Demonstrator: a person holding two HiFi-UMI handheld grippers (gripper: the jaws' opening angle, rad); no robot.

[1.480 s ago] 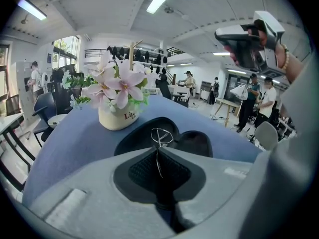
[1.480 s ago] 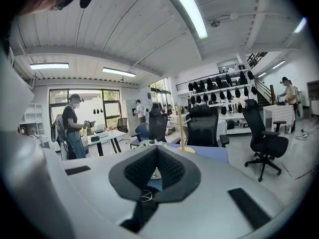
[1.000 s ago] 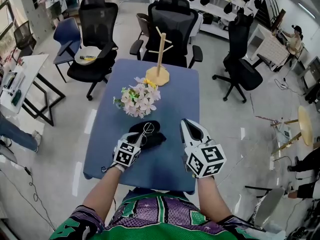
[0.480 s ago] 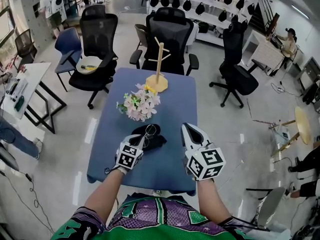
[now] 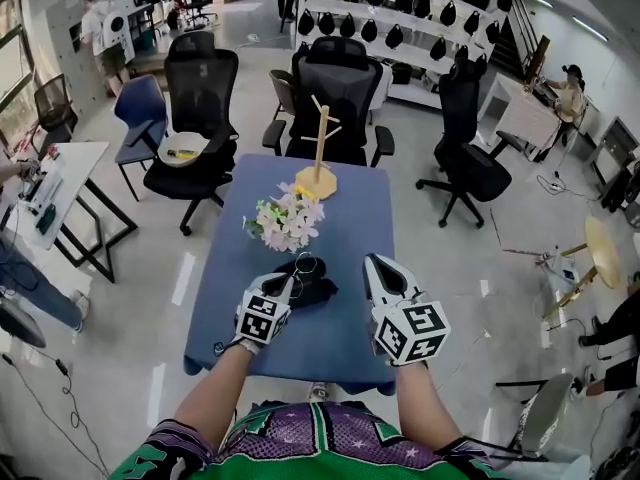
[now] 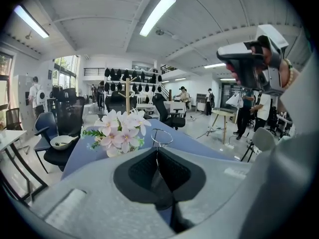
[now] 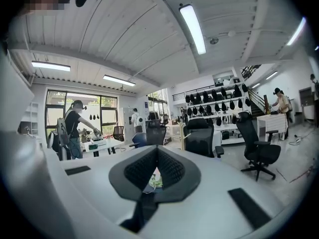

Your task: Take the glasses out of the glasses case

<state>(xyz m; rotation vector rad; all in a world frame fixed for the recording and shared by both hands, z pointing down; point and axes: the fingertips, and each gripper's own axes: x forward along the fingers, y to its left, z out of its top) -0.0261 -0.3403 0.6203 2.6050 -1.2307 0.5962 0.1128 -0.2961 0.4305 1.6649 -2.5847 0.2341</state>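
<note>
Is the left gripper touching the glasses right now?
Touching. In the left gripper view, the left gripper pinches the glasses by a thin wire between its fingers, a lens ring standing beyond the tips.

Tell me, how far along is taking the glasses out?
Done: the left gripper is shut on a thin wire of the glasses. In hand: the glasses are held just over the black case. Left: carry them clear and set them down. The right gripper is shut, empty.
</note>
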